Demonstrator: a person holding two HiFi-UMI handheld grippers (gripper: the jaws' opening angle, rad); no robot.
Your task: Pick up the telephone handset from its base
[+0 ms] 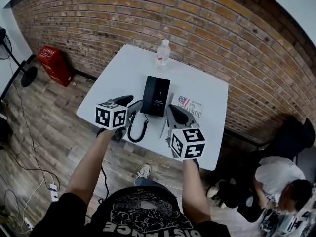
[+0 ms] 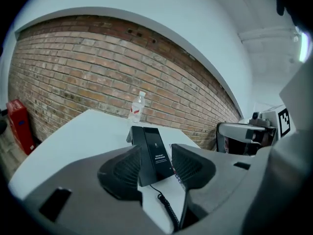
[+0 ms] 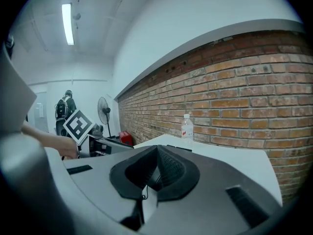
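Tongs first: the left tongs are spread wide with nothing in them, lined up on the phone just past their tips. The right tongs are pressed together and empty, over the near right part of the desk. The curly cord loops right under the left ones. The handset sits on its base mid-desk, and there's a bottle at the far edge. My worry is snagging that cord going in, or a lopsided pinch dragging the whole base along.
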